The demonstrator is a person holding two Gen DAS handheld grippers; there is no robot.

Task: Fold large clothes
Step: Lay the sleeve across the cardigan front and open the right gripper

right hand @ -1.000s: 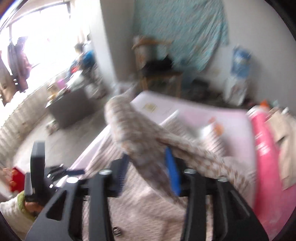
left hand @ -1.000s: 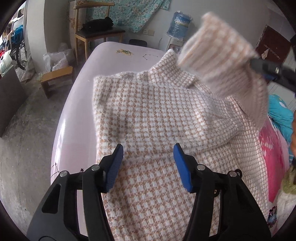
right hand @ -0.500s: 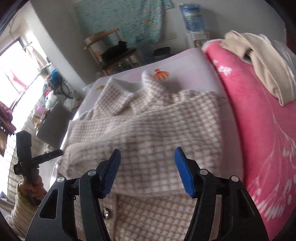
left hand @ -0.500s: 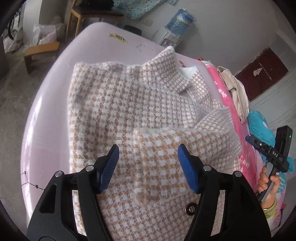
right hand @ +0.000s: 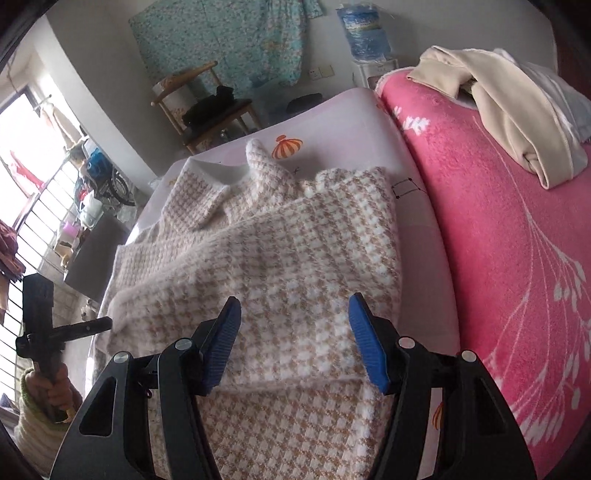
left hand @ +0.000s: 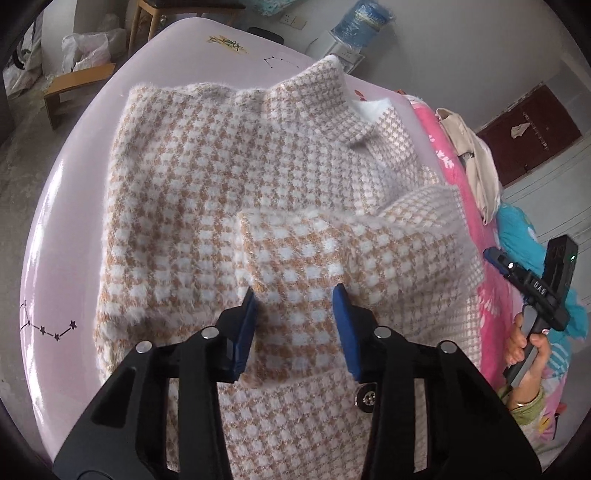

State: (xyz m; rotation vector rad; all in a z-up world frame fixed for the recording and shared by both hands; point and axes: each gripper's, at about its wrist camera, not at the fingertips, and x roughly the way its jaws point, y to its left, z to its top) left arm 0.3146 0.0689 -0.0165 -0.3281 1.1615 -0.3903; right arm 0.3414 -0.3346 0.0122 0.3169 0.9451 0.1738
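From the left wrist view, the left tool [left hand: 293,310] hangs over the houndstooth coat [left hand: 207,192], a beige-and-white checked garment spread flat on a pale pink bed [left hand: 74,192]. A sleeve [left hand: 332,251] is folded across the coat's front, and its cuff end lies between the blue pads [left hand: 246,325]; the jaws are closing, yet the pads do not visibly press the fabric. A metal snap button [left hand: 366,398] shows on the coat just under the right pad. The collar [left hand: 325,92] lies at the far end of the coat. Printed on the bed sheet are small line drawings of stars, one group at the near left. At the right edge a hand [left hand: 528,339] holds the right tool [left hand: 496,258], whose black body carries a small label reading "DAS"; whether it is spread cannot be told here. At the far wall stands a blue water bottle [left hand: 364,22], its contents unclear.

From the right wrist view, the right tool [right hand: 293,332] is spread wide above the folded sleeve [right hand: 277,266], nothing pinched between its ribbed blue pads [right hand: 365,343]. The coat [right hand: 288,424] lies on the left half of the bed [right hand: 417,229]; a pink blanket [right hand: 517,258] with white sprigs covers the right half, with a beige garment [right hand: 506,110] heaped at its far end. At the near left a hand in a cream sleeve [right hand: 48,391] grips the handle of the other tool. The water bottle [right hand: 364,33] stands at the far wall, and a wooden chair [right hand: 207,110] holds a dark bundle.
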